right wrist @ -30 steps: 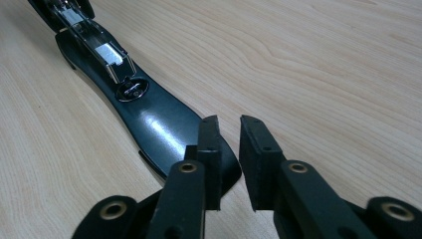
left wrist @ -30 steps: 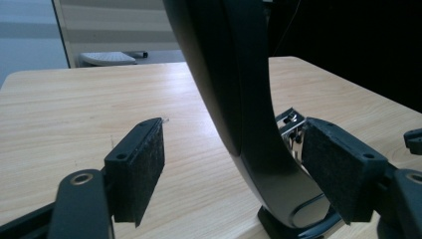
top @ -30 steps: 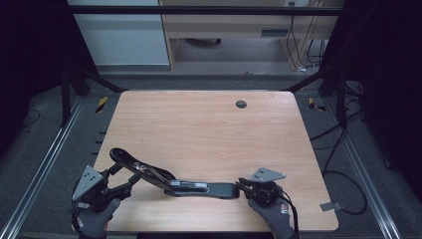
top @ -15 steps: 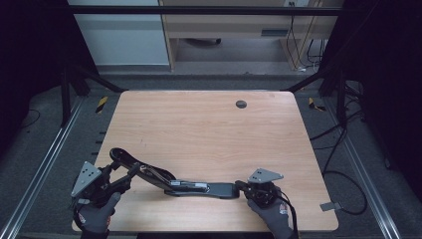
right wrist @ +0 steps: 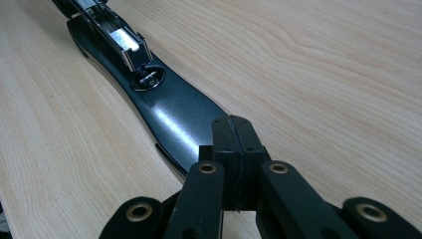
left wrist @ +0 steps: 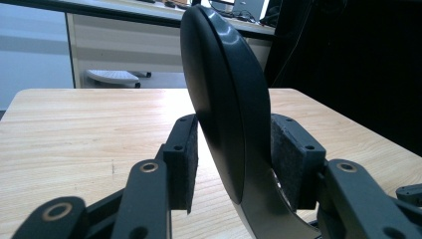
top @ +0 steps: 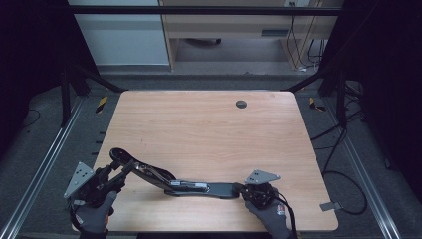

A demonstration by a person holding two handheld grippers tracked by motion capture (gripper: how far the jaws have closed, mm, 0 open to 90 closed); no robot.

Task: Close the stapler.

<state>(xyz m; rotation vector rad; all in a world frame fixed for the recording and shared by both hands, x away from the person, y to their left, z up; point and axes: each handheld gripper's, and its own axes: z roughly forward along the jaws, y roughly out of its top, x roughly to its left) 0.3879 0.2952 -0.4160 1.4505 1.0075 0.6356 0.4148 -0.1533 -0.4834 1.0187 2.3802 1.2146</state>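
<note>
On one table [top: 209, 129], two grippers flank one opened stapler [top: 189, 186].

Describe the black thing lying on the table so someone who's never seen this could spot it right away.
Look at the wooden table, along its near edge between the person's two hands. There lies an opened stapler: a long black base flat on the wood with a shiny metal magazine, and a black arm swung up to the left. The left gripper clasps that arm; the only other item on the table is a small round dark grommet far back.
</note>
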